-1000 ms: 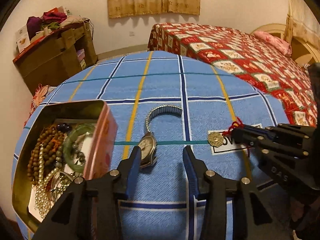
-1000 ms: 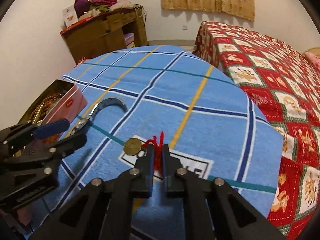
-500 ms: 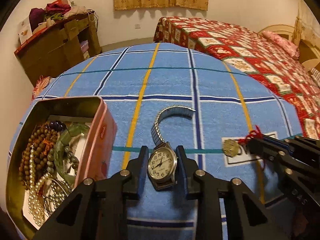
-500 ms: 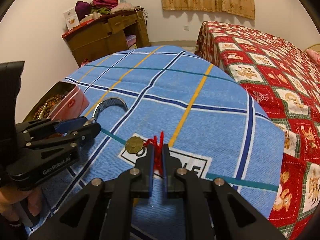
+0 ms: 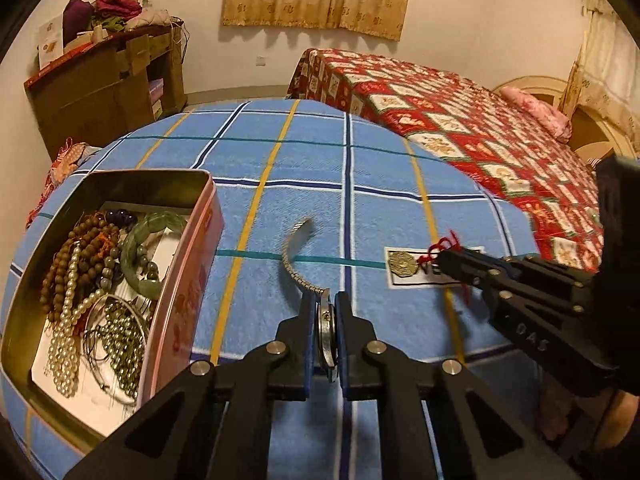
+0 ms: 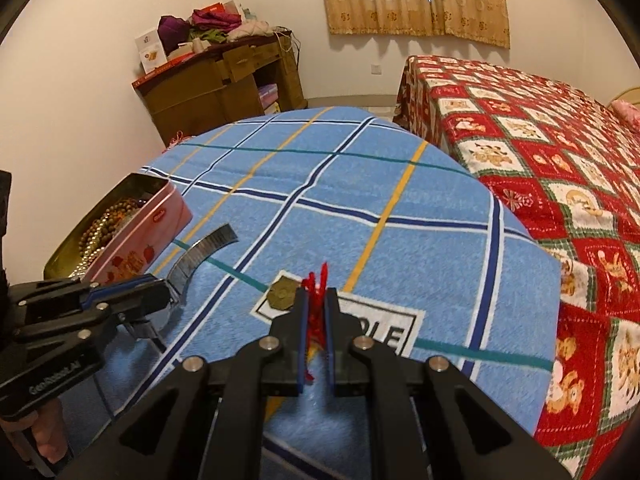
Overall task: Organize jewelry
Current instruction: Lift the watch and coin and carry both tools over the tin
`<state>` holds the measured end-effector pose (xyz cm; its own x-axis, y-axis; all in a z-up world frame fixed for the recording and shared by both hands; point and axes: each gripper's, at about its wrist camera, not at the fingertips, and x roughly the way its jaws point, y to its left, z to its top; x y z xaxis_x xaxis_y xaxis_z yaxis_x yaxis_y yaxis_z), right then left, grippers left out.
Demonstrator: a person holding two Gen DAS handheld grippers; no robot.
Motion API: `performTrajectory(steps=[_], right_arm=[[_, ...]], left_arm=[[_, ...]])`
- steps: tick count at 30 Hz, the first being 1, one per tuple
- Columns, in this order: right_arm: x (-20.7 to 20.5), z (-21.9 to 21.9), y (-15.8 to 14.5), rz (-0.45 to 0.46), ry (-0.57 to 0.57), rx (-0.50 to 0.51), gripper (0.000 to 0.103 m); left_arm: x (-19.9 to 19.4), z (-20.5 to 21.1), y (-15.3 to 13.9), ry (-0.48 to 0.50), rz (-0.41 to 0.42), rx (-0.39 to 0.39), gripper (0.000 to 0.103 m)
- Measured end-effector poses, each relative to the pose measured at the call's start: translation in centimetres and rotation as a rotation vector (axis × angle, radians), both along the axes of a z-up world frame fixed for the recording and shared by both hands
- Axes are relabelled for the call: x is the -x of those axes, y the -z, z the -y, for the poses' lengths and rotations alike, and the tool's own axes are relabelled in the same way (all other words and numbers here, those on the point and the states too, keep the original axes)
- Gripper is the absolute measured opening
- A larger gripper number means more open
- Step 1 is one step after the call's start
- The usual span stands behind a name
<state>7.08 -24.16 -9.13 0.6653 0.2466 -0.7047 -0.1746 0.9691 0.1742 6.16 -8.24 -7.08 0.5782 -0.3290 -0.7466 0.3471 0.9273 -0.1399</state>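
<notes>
My left gripper [image 5: 323, 300] is shut on a silver wristwatch [image 5: 326, 332], gripping its case edge-on; the metal band [image 5: 294, 256] curves forward over the blue plaid cloth [image 5: 360, 168]. The watch band also shows in the right wrist view [image 6: 200, 254]. My right gripper [image 6: 315, 296] is shut on the red cord [image 6: 316, 280] of a brass coin charm [image 6: 282, 291]; the coin lies on the cloth at its tip [image 5: 402, 264]. An open pink tin [image 5: 192, 280] at the left holds bead strands, pearls and a green bangle [image 5: 150, 248].
A bed with a red patterned quilt [image 5: 480, 128] runs along the right. A wooden cabinet [image 5: 104, 92] piled with clothes stands at the back left. The tin also shows in the right wrist view [image 6: 140, 240]. A white label [image 6: 384, 328] is sewn on the cloth.
My left gripper closed onto the watch and turned it on edge, lifting its case from the cloth. My right gripper stayed shut on the red cord with the coin in place.
</notes>
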Motion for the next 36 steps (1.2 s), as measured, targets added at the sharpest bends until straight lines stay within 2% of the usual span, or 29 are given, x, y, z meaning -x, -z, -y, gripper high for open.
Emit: performTrajectory(steps=[4,14,22,26,27,29,30,31,36], right_arm=[[1.1,-0.6,-0.8,0.009,-0.018,-0.026,0.009],[2.5,-2.9,-5.6,0.108,-0.071,-0.035,0.009],[3.0,-5.5,-8.1,0.176,-0.131,-0.026,0.008],[2.6,-5.6,-7.5,0.126,-0.159,-0.008,0.008],[2.8,-5.4,-7.1,0.122,-0.153,0.008,0.01],[3.1,-5.0,-5.8,0.075,-0.15,0.047,0.031],[3.4,-4.7,-4.9,0.043,-0.152,0.053,0.052],[3.7,-4.5,-4.2,0.022,-0.147,0.059,0.059],[4.4,-4.2,-1.2,-0.076,-0.138,0.079,0.059]], left_arm=[[1.0,-0.3,-1.4,0.005,0.029,0.027,0.008],[3.3,-2.5,-5.8,-0.013,0.146,0.083,0.008],[3.5,-6.7,-7.8,-0.11,0.21,0.092,0.008],[3.5,-8.6,-8.0,-0.155,0.216,0.102,0.008],[3.5,-8.8,-8.0,-0.159,0.217,0.106,0.008],[3.7,-8.9,-7.9,-0.158,0.218,0.112,0.008],[3.9,-8.9,-7.9,-0.154,0.218,0.111,0.008],[4.0,-8.9,-7.8,-0.15,0.216,0.113,0.008],[4.3,-8.0,-6.9,-0.114,0.188,0.127,0.008]])
